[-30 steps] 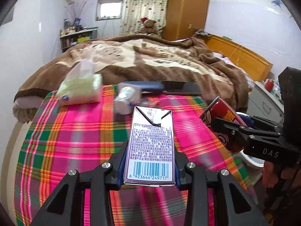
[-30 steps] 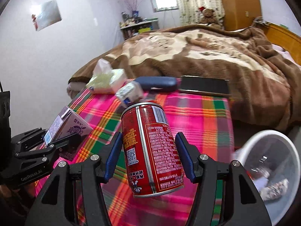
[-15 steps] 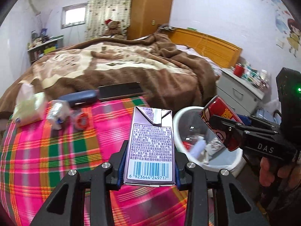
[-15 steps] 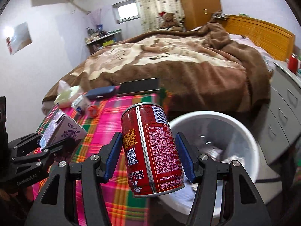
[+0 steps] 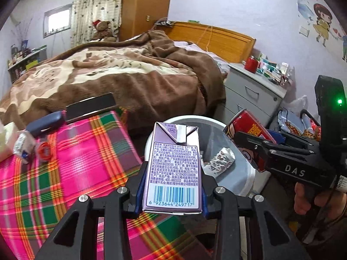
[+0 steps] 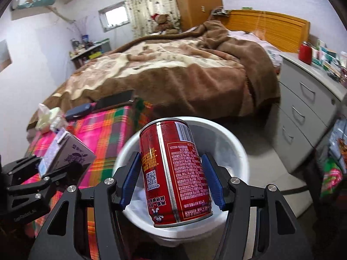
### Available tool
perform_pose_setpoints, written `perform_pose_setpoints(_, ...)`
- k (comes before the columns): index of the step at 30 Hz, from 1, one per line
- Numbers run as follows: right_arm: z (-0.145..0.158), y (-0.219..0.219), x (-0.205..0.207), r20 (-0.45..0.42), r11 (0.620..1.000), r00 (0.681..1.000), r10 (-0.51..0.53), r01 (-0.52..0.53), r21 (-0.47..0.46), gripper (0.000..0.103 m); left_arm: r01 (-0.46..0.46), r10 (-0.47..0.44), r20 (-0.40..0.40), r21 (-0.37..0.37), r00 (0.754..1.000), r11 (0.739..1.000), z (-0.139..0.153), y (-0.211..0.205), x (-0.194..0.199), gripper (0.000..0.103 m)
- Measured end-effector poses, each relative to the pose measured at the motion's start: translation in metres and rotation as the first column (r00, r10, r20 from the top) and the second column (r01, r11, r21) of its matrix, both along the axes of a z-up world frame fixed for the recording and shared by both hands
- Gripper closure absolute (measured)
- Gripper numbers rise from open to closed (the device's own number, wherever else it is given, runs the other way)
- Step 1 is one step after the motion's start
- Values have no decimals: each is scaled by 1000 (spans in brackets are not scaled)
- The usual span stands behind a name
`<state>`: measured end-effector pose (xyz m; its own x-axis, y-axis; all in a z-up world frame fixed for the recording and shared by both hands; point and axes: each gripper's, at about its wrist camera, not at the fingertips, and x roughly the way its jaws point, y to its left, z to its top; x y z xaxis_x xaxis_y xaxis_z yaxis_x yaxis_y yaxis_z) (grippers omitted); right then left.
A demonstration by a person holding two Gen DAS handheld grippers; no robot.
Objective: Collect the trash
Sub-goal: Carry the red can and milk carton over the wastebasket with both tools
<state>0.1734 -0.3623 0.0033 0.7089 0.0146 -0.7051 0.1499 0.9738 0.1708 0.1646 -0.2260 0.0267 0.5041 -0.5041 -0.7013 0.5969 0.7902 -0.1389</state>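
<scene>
Red can (image 6: 174, 171) in right gripper (image 6: 171, 182), carton (image 5: 173, 171) in left gripper (image 5: 171, 191); over bin (image 6: 236, 149)

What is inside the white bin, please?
Inside the white bin a crumpled patterned wrapper lies on pale trash. The rest is covered: the purple carton blocks the left wrist view, and the red can blocks the right wrist view.

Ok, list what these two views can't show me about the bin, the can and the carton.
- Bin contents: right wrist view, mostly hidden behind the red can; left wrist view, partly behind the milk carton.
- Can's top and whether it is empty: not shown in either view.
- Can in the left wrist view: lower half covered by the right gripper.
- Carton's front label: right wrist view, blurred and partly behind the left gripper.
</scene>
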Motion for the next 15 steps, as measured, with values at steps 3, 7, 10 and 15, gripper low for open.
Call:
perform_pose_setpoints(3,-12,-16,1,-33,1000,999,-29,29,6,44,7,-7,-21,11,1000,1000,-12,-16,4,64)
perform_pose_setpoints(7,-27,-28,7,-74,999,996,-51,51,3,44,21,-20,-41,29,999,999,-28,-36,12,64)
perform_pose_setpoints(10,-37,-34,13,-95,998,994,-61,62,11,44,23,-21,-43,45,999,999,-37,-45,15,64)
perform_pose_setpoints(15,-44,-42,15,-119,998,991,-65,67,14,43,27,-24,-66,38,998,999,-43,-54,25,64)
